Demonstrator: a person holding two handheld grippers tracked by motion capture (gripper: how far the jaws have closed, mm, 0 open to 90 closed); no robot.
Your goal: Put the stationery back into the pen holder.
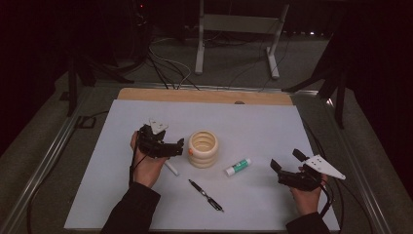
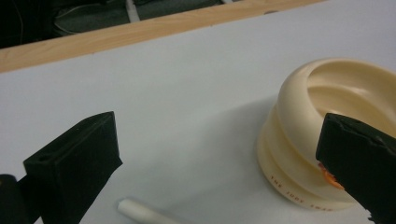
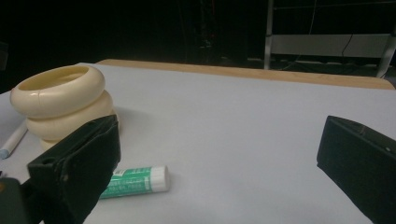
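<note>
High view: cream ribbed holder, upright, mouth open upward, near the middle of the white table sheet. A small orange mark sits on its left side, facing the left gripper.

Left gripper: held in the person's left hand, just left of the holder, jaws spread wide and nothing between them. Left gripper view: one jaw tip stands in front of the holder's wall at the orange mark; whether it touches cannot be told. The other jaw stands over bare sheet.

White pen: lies on the sheet just below the left gripper, partly under the hand; its end shows between the jaws in the left gripper view.

Glue stick: green label, white cap, lying on its side just right of the holder, apart from it.

Black pen: lies slantwise on the sheet in front of the holder, well clear of it.

Right gripper: in the right hand, near the right edge of the sheet, jaws wide apart and empty, well away from the holder. Right gripper view: glue stick beside one jaw, holder beyond it.
</note>
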